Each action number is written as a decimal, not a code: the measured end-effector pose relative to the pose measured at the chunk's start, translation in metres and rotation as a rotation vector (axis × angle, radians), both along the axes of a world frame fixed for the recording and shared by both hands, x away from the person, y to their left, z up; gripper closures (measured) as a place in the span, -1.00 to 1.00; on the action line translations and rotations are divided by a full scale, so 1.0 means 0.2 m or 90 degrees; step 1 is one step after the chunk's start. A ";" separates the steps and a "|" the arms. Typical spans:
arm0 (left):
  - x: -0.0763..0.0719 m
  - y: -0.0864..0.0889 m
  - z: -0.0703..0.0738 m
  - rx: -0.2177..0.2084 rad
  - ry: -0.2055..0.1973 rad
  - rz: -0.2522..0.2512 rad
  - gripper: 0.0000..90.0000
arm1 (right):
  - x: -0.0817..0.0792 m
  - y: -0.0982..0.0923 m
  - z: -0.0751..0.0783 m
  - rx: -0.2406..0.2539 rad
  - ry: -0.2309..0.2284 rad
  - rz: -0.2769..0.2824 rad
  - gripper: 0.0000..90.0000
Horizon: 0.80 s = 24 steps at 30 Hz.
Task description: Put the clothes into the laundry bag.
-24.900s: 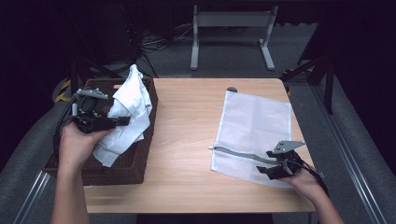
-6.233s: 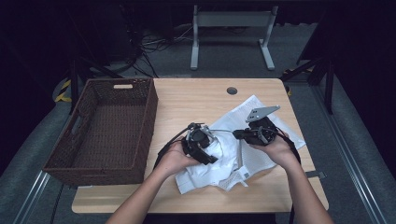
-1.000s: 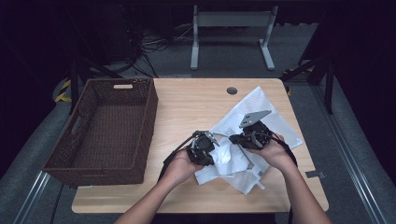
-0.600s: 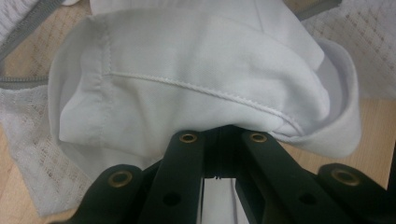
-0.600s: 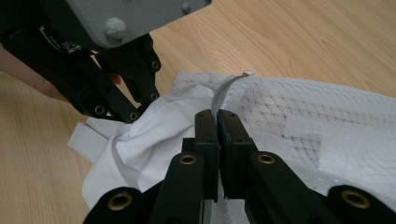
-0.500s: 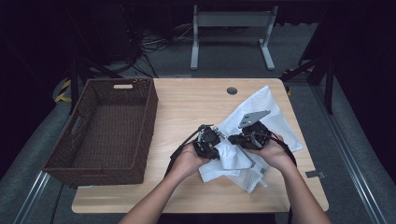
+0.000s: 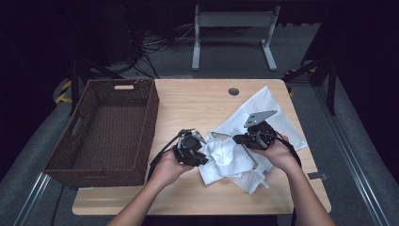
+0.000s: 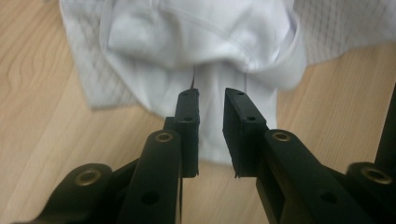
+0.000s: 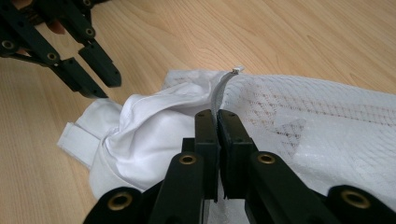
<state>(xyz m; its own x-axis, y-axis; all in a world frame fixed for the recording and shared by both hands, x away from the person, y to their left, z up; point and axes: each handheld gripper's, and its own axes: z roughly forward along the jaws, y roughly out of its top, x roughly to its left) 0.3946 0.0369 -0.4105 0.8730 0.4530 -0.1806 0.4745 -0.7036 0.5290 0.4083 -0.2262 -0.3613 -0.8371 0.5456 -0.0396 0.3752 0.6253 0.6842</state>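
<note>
Your right gripper (image 9: pixel 217 122) pinches the mesh bag (image 9: pixel 327 121) edge; your left gripper (image 8: pixel 211 100), jaws just opening, lets go of the white cloth (image 8: pixel 205 32) near the tabletop's right edge.

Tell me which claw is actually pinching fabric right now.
The right claw: its jaws are shut on the mesh laundry bag's zipper edge. The left claw has just been opening, a gap between its jaws, above the white garment.

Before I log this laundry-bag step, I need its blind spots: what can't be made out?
- High view: what the right gripper pinches, too small.
- Right gripper view: mesh bag opening edge, hidden behind the shut jaws.
- Left gripper view: white garment cut off by the top edge, blurred.
- High view: basket near inner wall, hidden by its rim.
</note>
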 end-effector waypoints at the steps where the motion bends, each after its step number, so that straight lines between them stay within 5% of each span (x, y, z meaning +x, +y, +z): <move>1: -0.01 0.02 -0.01 0.006 0.003 -0.002 0.65 | 0.00 0.00 0.00 0.000 0.000 0.000 0.93; 6: -0.08 0.07 -0.08 0.044 0.025 -0.017 0.99 | 0.00 0.00 0.00 -0.003 0.001 -0.001 0.93; 10: -0.13 0.05 -0.13 0.067 0.036 -0.036 1.00 | 0.00 0.00 0.00 -0.003 0.001 -0.002 0.93; 24: -0.07 -0.10 -0.15 0.061 0.022 -0.051 1.00 | 0.00 0.02 -0.01 -0.007 0.007 0.005 0.93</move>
